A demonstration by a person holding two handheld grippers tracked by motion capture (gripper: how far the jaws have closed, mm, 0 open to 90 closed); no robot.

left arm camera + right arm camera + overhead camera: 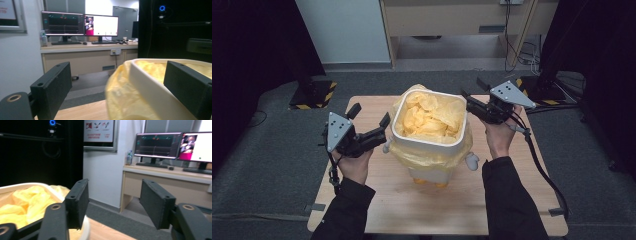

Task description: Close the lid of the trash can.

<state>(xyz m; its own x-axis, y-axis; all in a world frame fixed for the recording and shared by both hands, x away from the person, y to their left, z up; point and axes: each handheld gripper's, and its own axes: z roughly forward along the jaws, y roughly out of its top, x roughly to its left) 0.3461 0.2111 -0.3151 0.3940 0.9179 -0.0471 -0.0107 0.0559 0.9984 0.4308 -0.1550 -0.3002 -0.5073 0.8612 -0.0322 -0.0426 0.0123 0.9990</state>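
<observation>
Bin (430, 137) with yellow bag (430, 119): left gripper (371, 129) fingers spread astride rim; right gripper (472, 101) fingers released beside rim.

The left claw (120, 90) stood open, its right jaw over the white bin's (150, 85) rim, yellow bag (122, 100) between the jaws, monitors (80, 25) beyond.

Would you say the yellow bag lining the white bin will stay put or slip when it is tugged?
The yellow bag looks thin and crinkled, so probably floppy. Its edge drapes loosely over the white bin, so a tug may well slide it off. It looks light.
</observation>
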